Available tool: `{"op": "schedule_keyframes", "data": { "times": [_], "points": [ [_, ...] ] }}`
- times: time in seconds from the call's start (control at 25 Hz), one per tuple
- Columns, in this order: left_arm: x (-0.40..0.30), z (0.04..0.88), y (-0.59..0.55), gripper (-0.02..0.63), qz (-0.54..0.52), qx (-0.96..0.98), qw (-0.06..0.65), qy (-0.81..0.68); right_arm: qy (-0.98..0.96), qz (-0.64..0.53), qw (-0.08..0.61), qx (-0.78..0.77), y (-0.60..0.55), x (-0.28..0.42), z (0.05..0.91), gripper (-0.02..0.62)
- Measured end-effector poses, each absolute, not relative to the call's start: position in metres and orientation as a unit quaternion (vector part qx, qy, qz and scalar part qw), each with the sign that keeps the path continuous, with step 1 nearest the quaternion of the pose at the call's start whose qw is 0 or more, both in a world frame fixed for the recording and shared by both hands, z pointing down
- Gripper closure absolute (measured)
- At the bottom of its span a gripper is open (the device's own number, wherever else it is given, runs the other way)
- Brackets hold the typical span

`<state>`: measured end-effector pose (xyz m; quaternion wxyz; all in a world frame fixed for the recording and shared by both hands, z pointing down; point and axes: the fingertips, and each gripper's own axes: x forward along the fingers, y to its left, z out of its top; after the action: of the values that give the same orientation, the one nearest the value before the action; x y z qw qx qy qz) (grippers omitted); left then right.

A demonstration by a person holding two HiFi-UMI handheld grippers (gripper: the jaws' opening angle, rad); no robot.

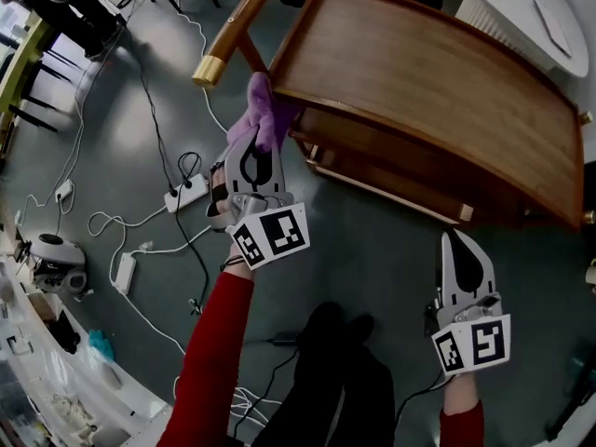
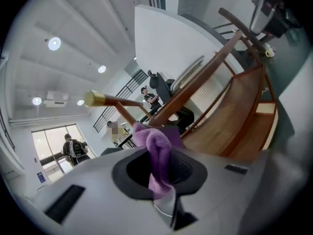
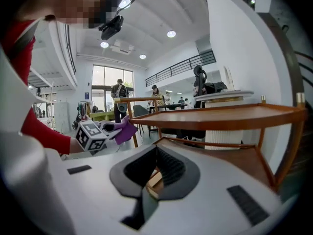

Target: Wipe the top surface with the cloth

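A purple cloth [image 1: 265,110] is clamped in my left gripper [image 1: 253,140], which is shut on it just off the near-left corner of the wooden cart's top surface [image 1: 438,73]. In the left gripper view the cloth [image 2: 159,151] bunches up between the jaws, with the top surface [image 2: 234,111] just beyond. My right gripper [image 1: 454,240] hangs lower, in front of the cart, its jaws together and holding nothing. From the right gripper view the top surface [image 3: 230,112] appears edge-on, with the left gripper [image 3: 105,131] and cloth [image 3: 124,129] at its left end.
The cart has a lower shelf [image 1: 391,170] and a long wooden handle with a brass tip [image 1: 212,68]. Power strips [image 1: 184,192] and cables lie on the grey floor to the left. A white round table [image 1: 531,7] stands behind the cart. People stand far off.
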<state>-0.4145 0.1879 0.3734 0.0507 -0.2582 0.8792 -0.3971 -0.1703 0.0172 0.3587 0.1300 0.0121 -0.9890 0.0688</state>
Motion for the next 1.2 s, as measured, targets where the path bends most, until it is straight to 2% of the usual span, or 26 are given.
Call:
{"op": "schedule_keyframes", "data": {
  "times": [0.48, 0.84, 1.2],
  "points": [
    [-0.442, 0.570, 0.159, 0.554, -0.387, -0.269, 0.020, 0.881, -0.997, 0.034, 0.075, 0.010, -0.019, -0.156, 0.469, 0.583],
    [-0.448, 0.735, 0.168, 0.554, -0.375, -0.299, -0.101, 0.872, -0.997, 0.023, 0.068, 0.014, -0.034, -0.155, 0.540, 0.583],
    [-0.435, 0.754, 0.178, 0.554, -0.354, -0.308, -0.164, 0.868, -0.996, 0.037, 0.070, 0.043, -0.039, -0.141, 0.548, 0.583]
  ]
}}
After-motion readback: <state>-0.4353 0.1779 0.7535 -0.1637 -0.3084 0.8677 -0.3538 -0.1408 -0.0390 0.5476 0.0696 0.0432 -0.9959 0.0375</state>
